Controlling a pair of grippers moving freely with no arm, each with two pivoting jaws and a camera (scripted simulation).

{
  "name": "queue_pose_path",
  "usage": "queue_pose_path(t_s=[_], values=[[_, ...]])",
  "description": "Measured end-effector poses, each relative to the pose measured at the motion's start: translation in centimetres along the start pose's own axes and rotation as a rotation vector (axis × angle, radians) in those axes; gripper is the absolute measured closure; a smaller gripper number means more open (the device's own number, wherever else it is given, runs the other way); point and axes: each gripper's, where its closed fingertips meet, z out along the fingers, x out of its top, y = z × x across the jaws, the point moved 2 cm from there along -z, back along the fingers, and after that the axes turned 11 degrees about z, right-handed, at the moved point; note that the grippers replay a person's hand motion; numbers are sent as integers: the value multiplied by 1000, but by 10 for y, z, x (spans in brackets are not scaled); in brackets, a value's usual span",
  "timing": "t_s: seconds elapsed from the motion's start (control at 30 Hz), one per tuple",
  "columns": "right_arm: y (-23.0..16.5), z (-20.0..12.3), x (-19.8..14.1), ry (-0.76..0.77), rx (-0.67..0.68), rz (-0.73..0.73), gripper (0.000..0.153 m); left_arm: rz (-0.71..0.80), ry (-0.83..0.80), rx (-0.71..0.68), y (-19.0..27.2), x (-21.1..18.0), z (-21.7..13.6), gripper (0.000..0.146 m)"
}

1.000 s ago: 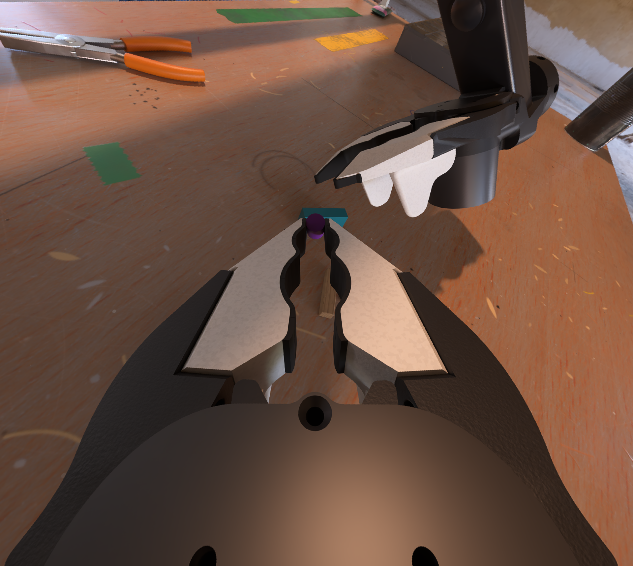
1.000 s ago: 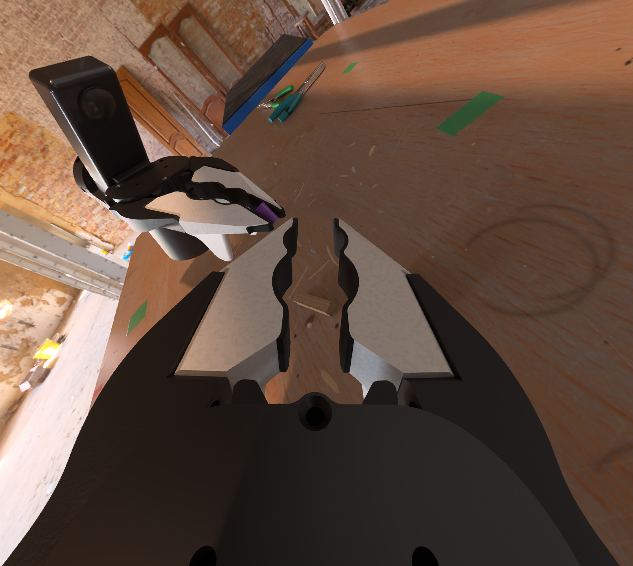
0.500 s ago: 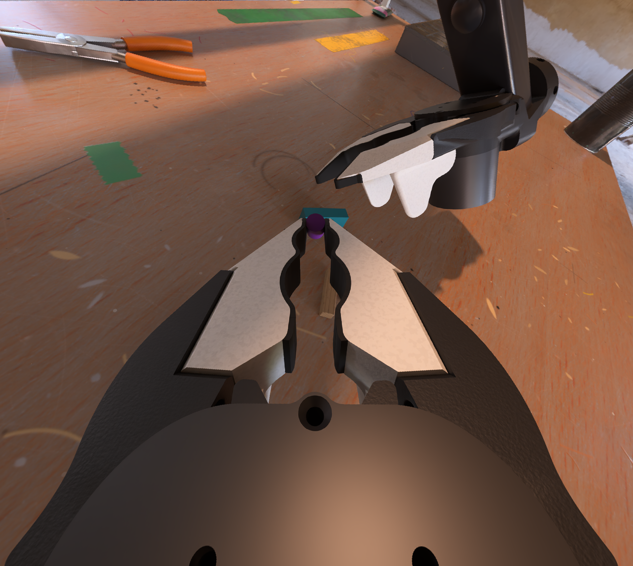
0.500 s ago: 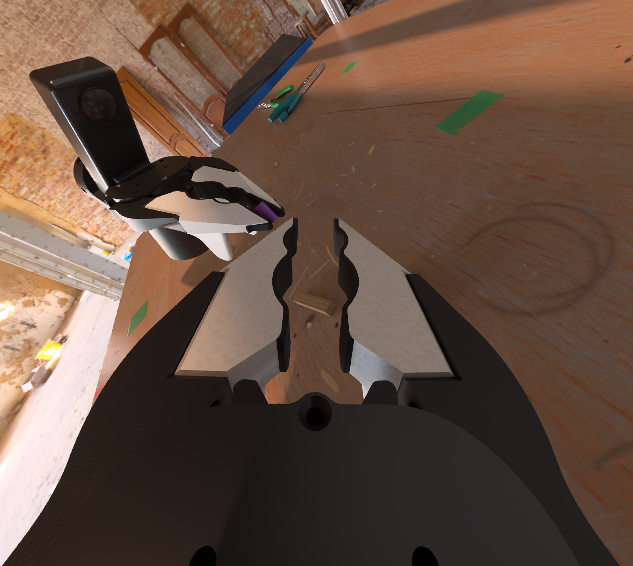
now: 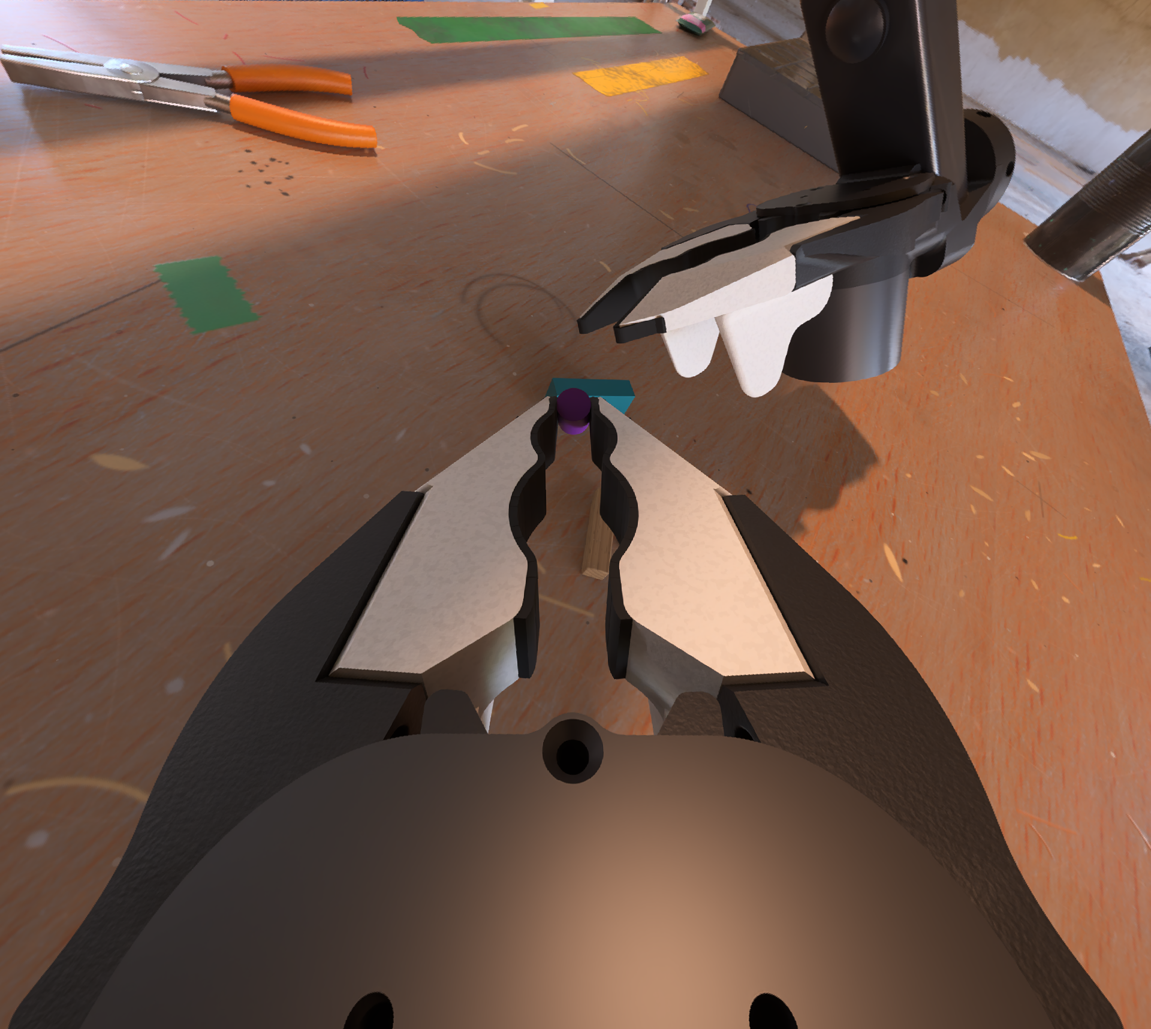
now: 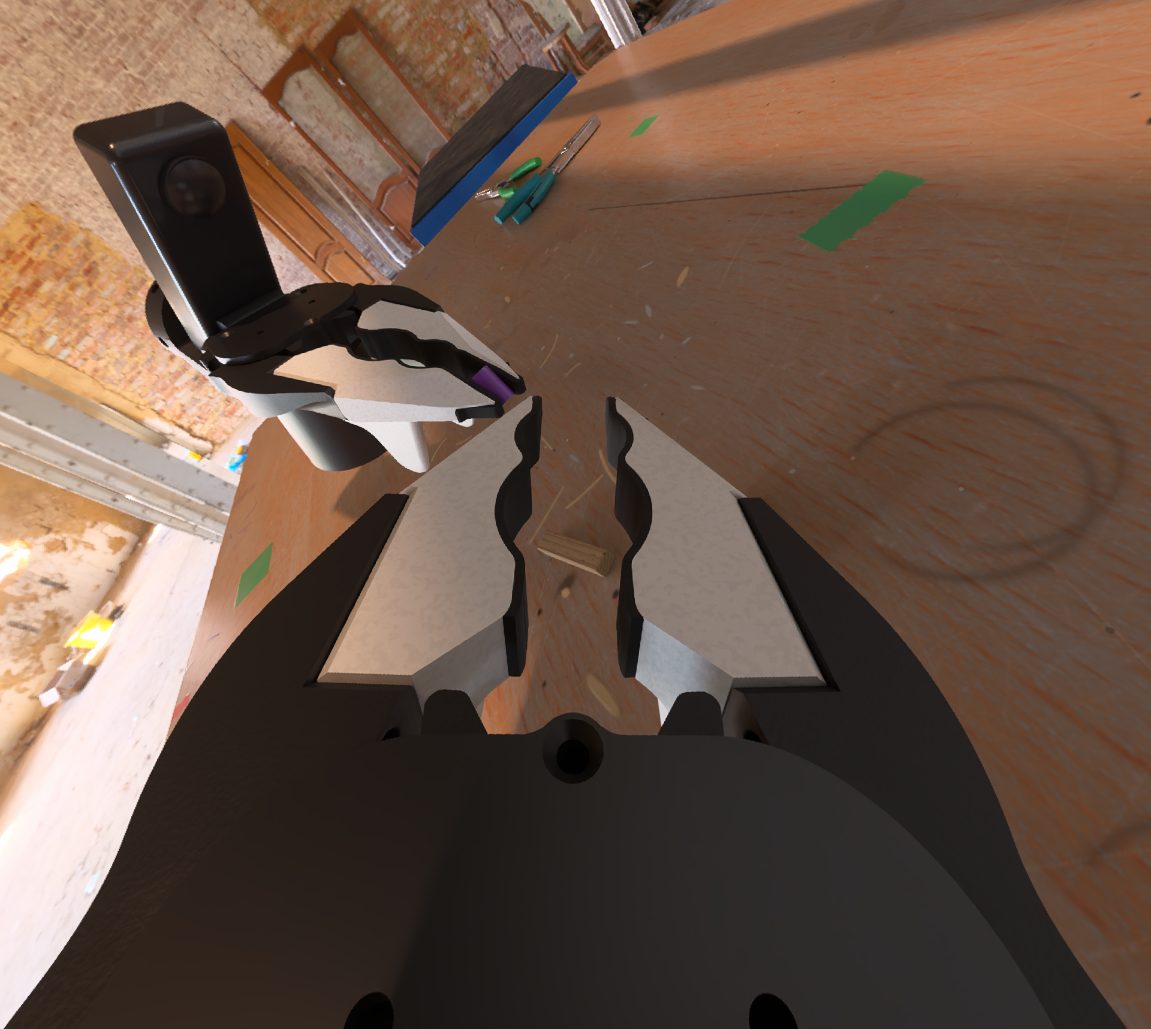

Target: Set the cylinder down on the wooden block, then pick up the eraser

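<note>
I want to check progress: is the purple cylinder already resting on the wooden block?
No, the left claw holds the purple cylinder above the table, apart from the wooden block.

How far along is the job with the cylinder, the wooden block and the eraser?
Done: the purple cylinder is picked up, clamped at the left gripper tips above the table. In hand: carrying it toward the wooden block, which lies bare below. Left: setting the cylinder on the block, then picking up the teal eraser, untouched on the table. The right gripper is open and empty.
</note>
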Motion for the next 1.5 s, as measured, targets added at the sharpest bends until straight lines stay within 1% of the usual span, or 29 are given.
queue_pose_path(t_s=[1.5], values=[[3, 0, -1, -8, -10, 18, 132, -6, 2, -3, 0, 0, 0, 137]])
